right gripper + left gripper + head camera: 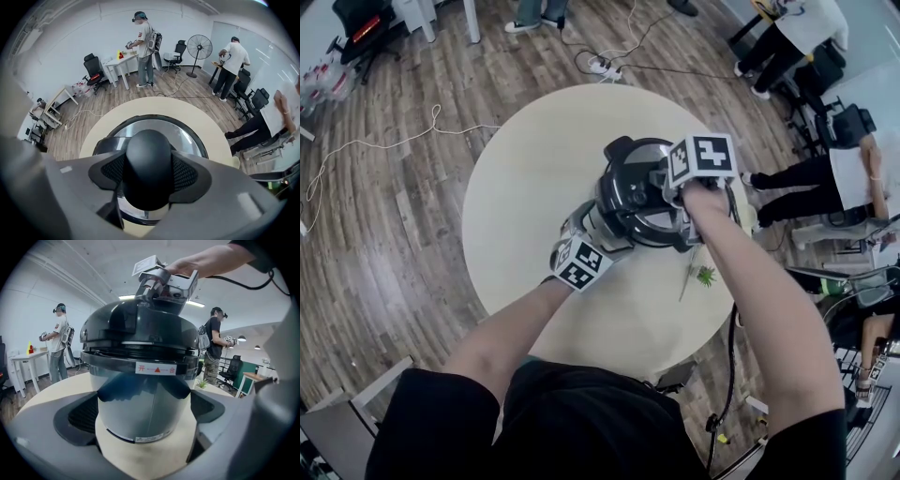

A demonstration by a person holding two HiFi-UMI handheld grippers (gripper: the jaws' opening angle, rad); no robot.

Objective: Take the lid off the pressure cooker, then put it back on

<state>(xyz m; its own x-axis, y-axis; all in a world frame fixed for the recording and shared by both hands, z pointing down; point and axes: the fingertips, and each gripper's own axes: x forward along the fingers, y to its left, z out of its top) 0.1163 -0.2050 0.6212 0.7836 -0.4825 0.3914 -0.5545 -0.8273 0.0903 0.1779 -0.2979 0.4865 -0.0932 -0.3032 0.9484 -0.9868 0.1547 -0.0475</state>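
Observation:
The pressure cooker (pixel 623 202) stands on a round cream table (pixel 525 178), right of its middle. Its black lid (pixel 140 324) sits on the steel body (pixel 145 404), above a white label with a red triangle (pixel 157 368). My left gripper (pixel 592 223) comes in low from the near side, and its pads (pixel 82 413) touch both flanks of the body. My right gripper (pixel 147 171) points steeply down over the lid. It is shut on the black lid knob (pixel 147 159), with a pad against each side. From the left gripper view the right gripper (pixel 157 287) shows on top of the lid.
A small green sprig (pixel 705 275) lies on the table just right of the cooker. Cables and a power strip (pixel 602 66) lie on the wooden floor beyond the table. People, office chairs, a white desk (pixel 119 63) and a standing fan (pixel 199 47) ring the room.

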